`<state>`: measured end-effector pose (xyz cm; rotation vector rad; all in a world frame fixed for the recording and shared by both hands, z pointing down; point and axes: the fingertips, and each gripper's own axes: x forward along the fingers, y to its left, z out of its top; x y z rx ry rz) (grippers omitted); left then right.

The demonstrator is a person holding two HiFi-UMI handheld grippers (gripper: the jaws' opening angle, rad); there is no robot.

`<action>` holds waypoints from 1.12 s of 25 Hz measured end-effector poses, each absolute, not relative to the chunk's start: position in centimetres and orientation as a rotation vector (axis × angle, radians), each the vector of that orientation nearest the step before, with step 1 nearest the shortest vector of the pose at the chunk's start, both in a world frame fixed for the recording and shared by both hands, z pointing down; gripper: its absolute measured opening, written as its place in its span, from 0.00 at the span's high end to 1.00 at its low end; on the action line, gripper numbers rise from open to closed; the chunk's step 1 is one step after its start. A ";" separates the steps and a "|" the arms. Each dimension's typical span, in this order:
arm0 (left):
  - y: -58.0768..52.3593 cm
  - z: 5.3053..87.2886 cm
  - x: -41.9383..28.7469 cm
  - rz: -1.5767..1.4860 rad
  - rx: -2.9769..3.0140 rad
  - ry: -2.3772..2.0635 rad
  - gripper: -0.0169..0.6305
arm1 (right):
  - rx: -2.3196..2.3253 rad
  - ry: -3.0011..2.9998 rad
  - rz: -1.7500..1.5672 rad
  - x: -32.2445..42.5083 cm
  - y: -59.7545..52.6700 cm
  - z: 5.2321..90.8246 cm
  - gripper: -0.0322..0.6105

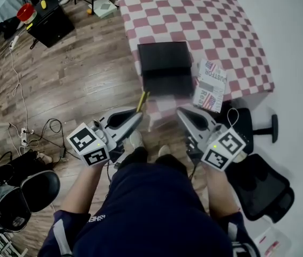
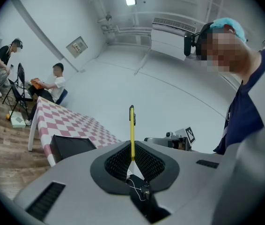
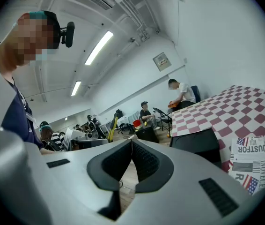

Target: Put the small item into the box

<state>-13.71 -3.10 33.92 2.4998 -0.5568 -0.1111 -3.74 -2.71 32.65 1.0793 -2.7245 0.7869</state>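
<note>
A thin yellow pen (image 1: pixel 142 100) with a black clip is the small item. My left gripper (image 1: pixel 138 113) is shut on its lower end; in the left gripper view the pen (image 2: pixel 132 128) sticks straight out past the closed jaws (image 2: pixel 132 149). The black box (image 1: pixel 165 67) lies open-topped near the front edge of the checkered table (image 1: pixel 205 20), just beyond both grippers; it also shows as the box (image 2: pixel 70 146) and the box (image 3: pixel 195 142). My right gripper (image 1: pixel 180 112) is shut with nothing between its fingers (image 3: pixel 131 142). Both grippers hover below the table's near edge.
A printed carton (image 1: pixel 211 85) lies right of the box, also seen as the carton (image 3: pixel 247 163). An office chair (image 1: pixel 258 183) stands at my right, another chair (image 1: pixel 20 194) and cables at my left. People sit behind the table's far end (image 2: pixel 53 84).
</note>
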 end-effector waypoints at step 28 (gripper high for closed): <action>-14.3 46.6 -1.6 0.342 2.457 -0.541 0.90 | 0.980 -2.663 1.040 5.9 -12.5 40.8 0.92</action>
